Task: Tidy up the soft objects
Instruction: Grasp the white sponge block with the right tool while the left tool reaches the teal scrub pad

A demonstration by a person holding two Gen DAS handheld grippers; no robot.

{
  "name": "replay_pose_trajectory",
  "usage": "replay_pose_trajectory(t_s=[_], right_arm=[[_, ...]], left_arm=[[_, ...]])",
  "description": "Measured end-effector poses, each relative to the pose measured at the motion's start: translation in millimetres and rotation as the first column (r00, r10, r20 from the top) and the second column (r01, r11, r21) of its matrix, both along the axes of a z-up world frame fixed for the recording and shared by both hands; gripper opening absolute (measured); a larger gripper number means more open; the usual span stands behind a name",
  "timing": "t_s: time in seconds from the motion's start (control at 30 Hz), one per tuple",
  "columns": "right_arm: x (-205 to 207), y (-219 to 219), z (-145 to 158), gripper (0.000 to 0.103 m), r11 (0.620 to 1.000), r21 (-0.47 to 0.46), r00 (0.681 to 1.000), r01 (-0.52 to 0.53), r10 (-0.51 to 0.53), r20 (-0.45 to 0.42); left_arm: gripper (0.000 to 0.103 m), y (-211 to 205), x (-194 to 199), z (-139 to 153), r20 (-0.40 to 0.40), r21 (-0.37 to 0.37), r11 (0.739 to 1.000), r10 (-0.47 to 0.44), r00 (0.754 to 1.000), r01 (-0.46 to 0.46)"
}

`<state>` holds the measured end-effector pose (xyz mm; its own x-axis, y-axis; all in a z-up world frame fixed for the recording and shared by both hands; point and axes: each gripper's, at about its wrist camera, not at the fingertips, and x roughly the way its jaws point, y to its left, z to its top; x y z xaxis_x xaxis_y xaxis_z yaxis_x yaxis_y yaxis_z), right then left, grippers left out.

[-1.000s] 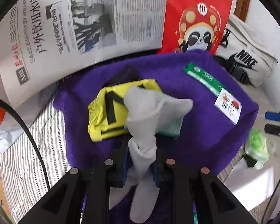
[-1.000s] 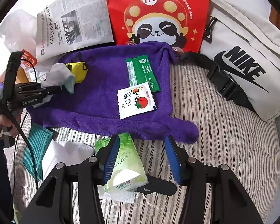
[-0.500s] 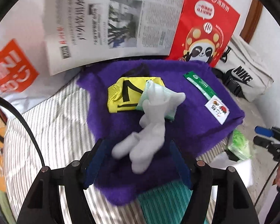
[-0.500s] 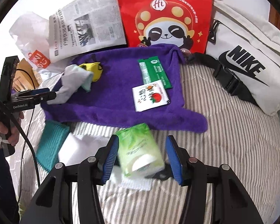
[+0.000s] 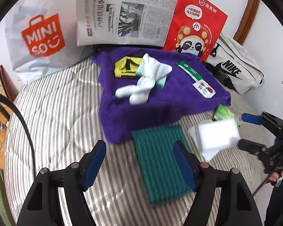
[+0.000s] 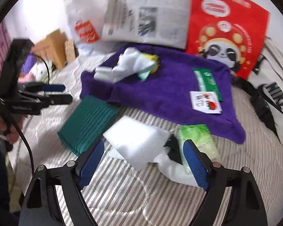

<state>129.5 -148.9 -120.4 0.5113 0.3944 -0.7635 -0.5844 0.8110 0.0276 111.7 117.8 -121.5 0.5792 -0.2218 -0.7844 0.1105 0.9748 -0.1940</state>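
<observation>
The left gripper (image 5: 139,164) hung over the striped bed (image 5: 56,116) with its blue jaws wide apart and opening a bit more. Nothing was pinched between them. The near end of a green ribbed cloth (image 5: 158,162) lay on the bed under the gap, nearer the right jaw. Just past that, a purple towel (image 5: 141,113) was spread out. On it sat a white sock (image 5: 141,82) on top of a yellow cloth (image 5: 122,68), and off to the right two small packets (image 5: 196,77).

The right gripper (image 6: 143,162) was also spread wide, and its jaws were opening. It held nothing. A white foam block (image 6: 137,137) lay on the bed just ahead of the gap. A green tissue pack (image 6: 198,137) lay just beside the right jaw, touching nothing blue that I could tell.

Only the left view showed the white shopping bag (image 5: 39,37) clearly, with its orange sign. It also showed the right gripper from the side, far right, with a hand (image 5: 279,177) under it. The right view was blurry. Only it showed the left gripper from the side, far left, and the hand (image 6: 11,130) holding it. Both views showed the newspaper (image 5: 126,15), the red panda bag (image 5: 194,24) and the white bag (image 5: 235,71) at the back.
</observation>
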Motion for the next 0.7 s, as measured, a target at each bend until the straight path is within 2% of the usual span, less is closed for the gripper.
replay_pose_trajectory(t_s=[0.17,0.23,0.37,0.43,0.53,0.7], right_arm=[[7.4,18.9,-25.2,0.086,0.992,-0.122,1.0,-0.027,0.028,0.01],[11.5,26.2,-31.3,0.086,0.989,-0.143,0.999,-0.039,0.043,0.023],[13.5,39.8,-34.5,0.085,0.986,-0.146,0.995,-0.076,0.084,0.054],[12.0,44.2,-34.0,0.073,0.987,-0.131,0.992,-0.098,0.107,0.064],[10.1,45.5,-31.8,0.064,0.988,-0.103,0.99,-0.115,0.123,0.074],[8.4,38.9,-32.9,0.063,0.992,-0.017,0.992,-0.128,0.129,0.017]], left_arm=[[0.072,7.9,-12.9,-14.3,-0.026,-0.032,0.999,0.016,1.0,-0.017],[0.072,9.1,-16.1,-18.3,-0.032,-0.033,0.999,0.029,0.999,-0.03],[0.072,14.6,-22.0,-25.5,-0.044,-0.069,0.996,0.049,0.998,-0.052],[0.072,17.0,-23.8,-26.9,-0.051,-0.074,0.995,0.063,0.997,-0.067],[0.072,19.3,-25.7,-29.9,-0.069,-0.08,0.994,0.075,0.995,-0.081],[0.072,15.7,-26.7,-32.2,-0.082,-0.085,0.993,0.078,0.994,-0.085]])
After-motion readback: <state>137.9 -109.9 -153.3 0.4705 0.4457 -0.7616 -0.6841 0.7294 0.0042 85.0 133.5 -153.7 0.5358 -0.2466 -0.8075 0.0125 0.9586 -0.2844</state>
